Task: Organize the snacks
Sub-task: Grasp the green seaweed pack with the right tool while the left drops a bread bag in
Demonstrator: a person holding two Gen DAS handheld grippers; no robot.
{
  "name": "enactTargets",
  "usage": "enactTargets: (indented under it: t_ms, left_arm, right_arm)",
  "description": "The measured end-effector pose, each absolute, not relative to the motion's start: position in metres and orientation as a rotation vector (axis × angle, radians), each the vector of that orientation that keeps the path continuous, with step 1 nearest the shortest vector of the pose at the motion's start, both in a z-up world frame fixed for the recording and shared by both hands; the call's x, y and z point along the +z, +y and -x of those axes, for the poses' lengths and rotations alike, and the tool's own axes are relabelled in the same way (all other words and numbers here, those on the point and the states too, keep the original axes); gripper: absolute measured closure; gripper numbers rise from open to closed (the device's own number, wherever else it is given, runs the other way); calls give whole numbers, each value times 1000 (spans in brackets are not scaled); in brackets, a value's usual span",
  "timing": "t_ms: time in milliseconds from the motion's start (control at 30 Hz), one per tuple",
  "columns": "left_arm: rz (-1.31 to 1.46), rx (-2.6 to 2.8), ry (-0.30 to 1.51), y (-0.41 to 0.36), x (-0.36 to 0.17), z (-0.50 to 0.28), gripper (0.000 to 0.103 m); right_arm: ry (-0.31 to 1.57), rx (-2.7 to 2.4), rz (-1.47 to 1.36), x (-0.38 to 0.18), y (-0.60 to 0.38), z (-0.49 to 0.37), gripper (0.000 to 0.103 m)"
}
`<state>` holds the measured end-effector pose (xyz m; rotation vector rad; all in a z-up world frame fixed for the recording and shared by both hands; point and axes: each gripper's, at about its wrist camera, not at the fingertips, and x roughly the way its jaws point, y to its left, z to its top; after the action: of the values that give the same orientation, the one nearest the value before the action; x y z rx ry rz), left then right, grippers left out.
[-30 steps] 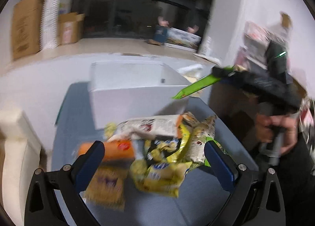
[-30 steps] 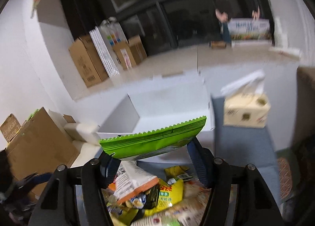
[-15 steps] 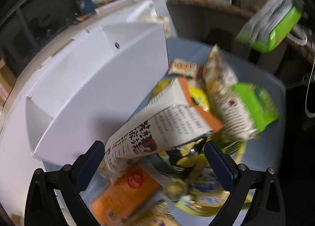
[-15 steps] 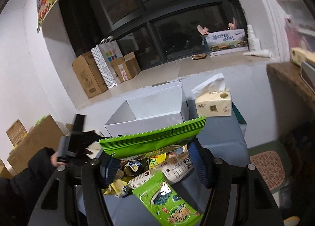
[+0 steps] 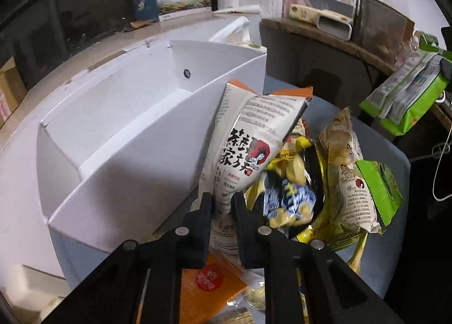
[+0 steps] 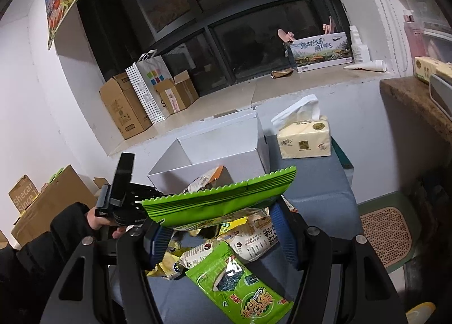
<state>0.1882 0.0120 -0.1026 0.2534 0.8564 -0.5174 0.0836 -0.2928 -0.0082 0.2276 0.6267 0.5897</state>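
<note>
My left hand-held gripper is clenched on the lower end of the white-and-orange snack bag, lifting it upright just beside the near wall of the white box. My right hand-held gripper grasps the green snack bag flat above the snack pile on the grey tabletop.
</note>
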Motion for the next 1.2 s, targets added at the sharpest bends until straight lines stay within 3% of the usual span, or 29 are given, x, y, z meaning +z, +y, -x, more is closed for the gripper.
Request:
enactTargets:
  t_ms: [233, 433, 633, 800, 867, 900, 933, 967, 1000, 1200]
  left_arm:
    - [-89, -506, 648, 32, -54, -139, 86]
    - [148, -352, 516, 68, -2, -150, 88]
    - [180, -162, 594, 82, 4, -227, 95]
    - [204, -55, 721, 96, -21, -277, 94]
    - [259, -20, 788, 106, -33, -287, 87]
    - [275, 9, 804, 111, -39, -289, 67]
    - [280, 23, 797, 113, -41, -287, 41]
    - [283, 33, 781, 116, -43, -284, 25]
    - [286, 34, 772, 118, -44, -281, 1]
    - [298, -4, 739, 124, -38, -253, 0]
  right_arm:
    - [613, 605, -203, -3, -279, -83, 33]
    - [561, 625, -189, 20, -252, -117, 33]
    - [590, 583, -114, 36, -191, -208, 33]
    - [801, 515, -15, 3, -142, -290, 33]
    - [819, 491, 42, -6, -131, -302, 28]
    - [833, 474, 91, -11, -123, -308, 12]
    - [836, 457, 111, -13, -119, -310, 4]
    - [830, 449, 119, -13, -117, -311, 0]
    - [826, 456, 117, -13, -116, -311, 0]
    - [799, 501, -4, 2, -133, -300, 0]
